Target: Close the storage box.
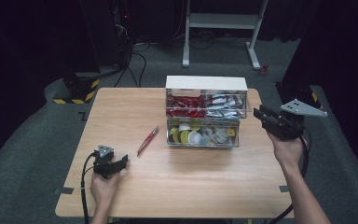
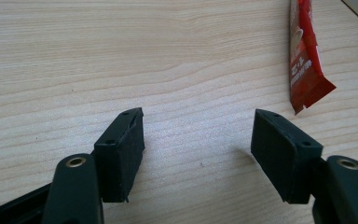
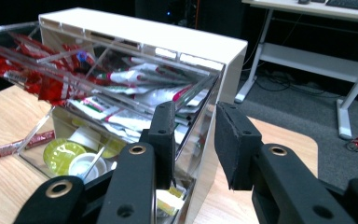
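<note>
Left gripper sits at the lower left of the high view, held in a hand low over the bench. In the left gripper view its fingers stand wide apart with only bare wood between them; nothing is gripped.

A red sachet lies flat on the bench, left of centre in the high view, up and to the right of the left gripper and apart from it. The left gripper view places its torn lower end at the upper right of the frame, beyond the right-hand finger and not touching it.

A clear tilt-bin organiser with a white top stands at the centre of the high view. Its upper bins hold red and white sachets, its lower bins small round capsules. In the right gripper view the upper bins are tipped open toward the camera.

Right gripper is at the right of the high view, level with the organiser's right end and just beside it. In the right gripper view its fingers are a narrow gap apart, with the clear corner of the tipped upper bin showing in the gap; whether the pads press on that corner cannot be told.
</note>
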`<state>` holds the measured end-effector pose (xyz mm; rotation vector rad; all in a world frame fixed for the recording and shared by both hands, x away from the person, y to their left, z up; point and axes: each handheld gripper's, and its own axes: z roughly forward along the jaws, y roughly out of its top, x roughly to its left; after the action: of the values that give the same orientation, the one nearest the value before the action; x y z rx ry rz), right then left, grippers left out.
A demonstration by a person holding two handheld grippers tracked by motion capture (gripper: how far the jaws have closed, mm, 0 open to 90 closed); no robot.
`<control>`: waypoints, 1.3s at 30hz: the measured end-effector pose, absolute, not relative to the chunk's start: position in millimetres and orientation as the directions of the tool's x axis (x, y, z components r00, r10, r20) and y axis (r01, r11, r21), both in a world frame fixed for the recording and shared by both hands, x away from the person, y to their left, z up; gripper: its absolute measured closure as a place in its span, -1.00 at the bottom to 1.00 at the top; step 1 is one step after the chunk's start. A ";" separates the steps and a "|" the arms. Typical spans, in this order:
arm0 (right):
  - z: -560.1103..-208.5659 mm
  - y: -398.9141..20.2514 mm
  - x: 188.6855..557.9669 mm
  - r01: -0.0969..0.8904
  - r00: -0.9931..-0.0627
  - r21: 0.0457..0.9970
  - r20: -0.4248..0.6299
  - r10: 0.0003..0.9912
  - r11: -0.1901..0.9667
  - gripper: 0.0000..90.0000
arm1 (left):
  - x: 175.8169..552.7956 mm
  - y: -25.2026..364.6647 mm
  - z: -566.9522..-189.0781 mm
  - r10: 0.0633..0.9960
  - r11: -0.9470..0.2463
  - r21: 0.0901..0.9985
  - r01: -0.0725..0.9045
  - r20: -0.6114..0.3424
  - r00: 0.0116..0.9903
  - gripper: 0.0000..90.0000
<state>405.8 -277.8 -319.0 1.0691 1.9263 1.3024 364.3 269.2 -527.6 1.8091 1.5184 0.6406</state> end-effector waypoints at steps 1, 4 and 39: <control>-317.3 -278.0 405.7 0.294 -0.516 0.934 -0.022 0.856 0.201 0.53 | 364.3 269.2 -527.5 0.979 -0.089 0.759 0.645 -0.055 0.199 -0.22; -313.6 -276.5 405.3 0.289 -0.522 0.936 -0.023 0.852 0.203 0.53 | 364.3 269.0 -527.5 0.979 -0.089 0.759 0.645 -0.054 0.199 -0.23; -327.5 -262.2 396.4 0.272 -0.563 0.941 -0.014 0.826 0.202 0.43 | 364.4 268.7 -527.6 0.978 -0.095 0.759 0.644 -0.048 0.202 -0.24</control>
<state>396.4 -262.2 -327.5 1.0183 1.9504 1.3600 364.4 268.7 -527.6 1.8174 1.5152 0.6436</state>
